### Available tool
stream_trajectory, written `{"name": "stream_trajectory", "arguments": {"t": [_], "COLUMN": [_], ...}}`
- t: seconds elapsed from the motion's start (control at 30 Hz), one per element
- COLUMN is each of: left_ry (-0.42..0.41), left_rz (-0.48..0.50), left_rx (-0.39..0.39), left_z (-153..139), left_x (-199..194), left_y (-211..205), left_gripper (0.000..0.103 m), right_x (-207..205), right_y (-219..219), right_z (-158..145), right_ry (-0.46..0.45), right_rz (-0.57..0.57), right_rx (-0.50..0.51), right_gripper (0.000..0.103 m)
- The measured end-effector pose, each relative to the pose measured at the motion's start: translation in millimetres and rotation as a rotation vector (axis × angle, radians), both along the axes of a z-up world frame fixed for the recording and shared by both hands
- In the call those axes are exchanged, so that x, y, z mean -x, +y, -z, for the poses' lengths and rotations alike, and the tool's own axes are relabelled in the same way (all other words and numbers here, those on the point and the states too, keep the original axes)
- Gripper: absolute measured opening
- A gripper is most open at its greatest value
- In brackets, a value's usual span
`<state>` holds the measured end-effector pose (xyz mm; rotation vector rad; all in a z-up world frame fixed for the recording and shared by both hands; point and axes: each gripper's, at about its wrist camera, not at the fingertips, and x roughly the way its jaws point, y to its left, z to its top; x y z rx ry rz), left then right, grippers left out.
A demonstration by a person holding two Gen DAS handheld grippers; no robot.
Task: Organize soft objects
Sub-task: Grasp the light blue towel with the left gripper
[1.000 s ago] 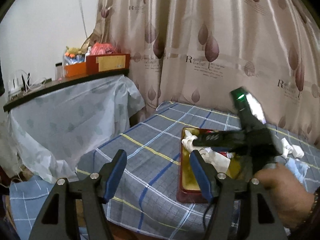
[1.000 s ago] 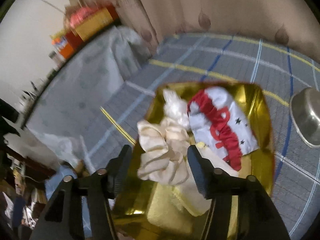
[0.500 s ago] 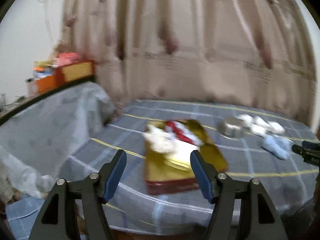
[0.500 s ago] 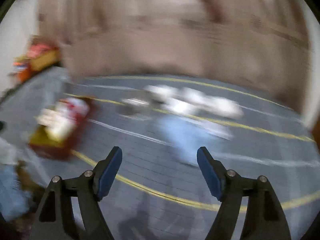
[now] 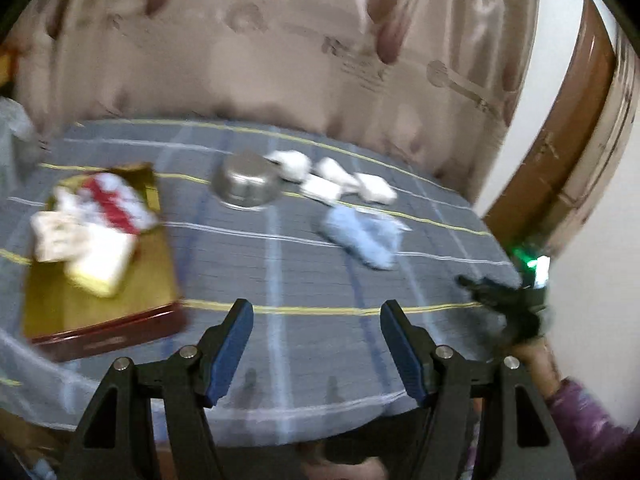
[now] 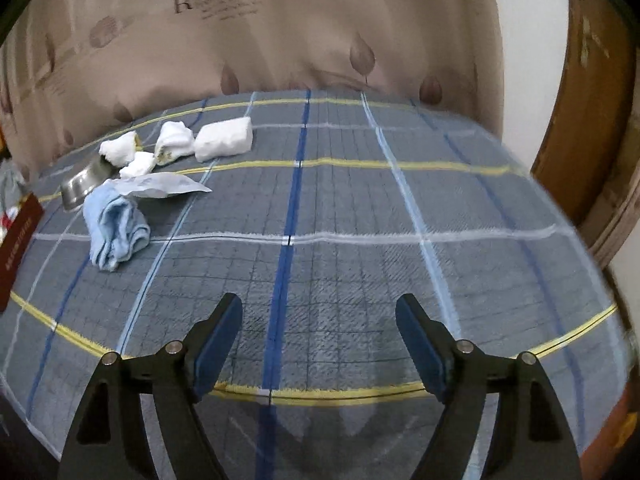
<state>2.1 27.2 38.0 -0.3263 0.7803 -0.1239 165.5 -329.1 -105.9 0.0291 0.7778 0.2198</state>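
A gold tray with red sides (image 5: 100,316) lies at the left of the checked table and holds a red-and-white cloth (image 5: 116,200), a cream cloth (image 5: 52,232) and a pale yellow pad (image 5: 100,268). A light blue cloth (image 5: 360,236) (image 6: 114,228) lies loose mid-table, with several white bundles (image 5: 332,176) (image 6: 224,142) behind it. My left gripper (image 5: 316,312) hovers open over the near table edge, nothing between its fingers. Over bare tablecloth, to the right of the blue cloth, my right gripper (image 6: 320,304) is open and holds nothing. The left wrist view blurs it at the far right (image 5: 492,292).
A steel bowl (image 5: 244,186) (image 6: 82,184) sits between the tray and the white bundles. A thin plastic packet (image 6: 160,186) lies by the blue cloth. A leaf-print curtain hangs behind the table and a brown door frame (image 6: 592,120) stands at the right.
Both views have swung right. The right gripper left the tray, where the cream cloth sat between its fingers, and now stands wider over bare tablecloth. The left gripper's opening is unchanged.
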Motion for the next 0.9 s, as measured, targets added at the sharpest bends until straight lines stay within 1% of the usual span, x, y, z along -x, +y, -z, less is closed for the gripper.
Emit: {"name": "stream_trajectory", "arguments": {"t": [0.07,0.13,0.23,0.3,0.33,0.47,0.53,0.63,0.67,0.77,0.9], "left_ry": [0.022,0.043,0.080,0.104,0.106,0.096,0.090,0.084,0.100,0.135,0.153], "left_rz": [0.026,0.062,0.106,0.142,0.166,0.226,0.257,0.227,0.212,0.200,0.148], "left_rx": [0.015,0.046,0.093,0.083,0.064,-0.143,-0.202,-0.306,-0.319,-0.302,-0.343], "left_z": [3,10,22,26,27,35,40,50,55,67,77], "left_x": [-22,-50,-81,-103,-112,-140,-147,-160,-166,-179,-195], "left_y": [-11,-24,-42,-58,-68,-117,-136,-155,-157,-158,-162], "left_gripper": [0.068,0.068,0.068,0.068,0.068,0.068,0.068,0.068,0.068,0.068,0.068], "right_x": [2,7,6,5,3,1,0,-1,-1,-3,-6], "right_y": [1,-2,-4,-5,-5,-6,-8,-12,-13,-17,-22], "right_z": [8,5,7,7,7,7,8,8,8,8,8], "right_ry": [0.013,-0.014,0.003,0.003,0.008,0.012,0.017,0.021,0.022,0.026,0.033], "right_rz": [0.001,-0.021,-0.049,-0.055,-0.060,-0.084,-0.099,-0.106,-0.109,-0.119,-0.132], "right_rx": [-0.018,-0.047,-0.076,-0.092,-0.101,-0.135,-0.161,-0.202,-0.214,-0.256,-0.303], "right_gripper": [0.077,0.078,0.079,0.079,0.079,0.079,0.081,0.082,0.082,0.082,0.083]}}
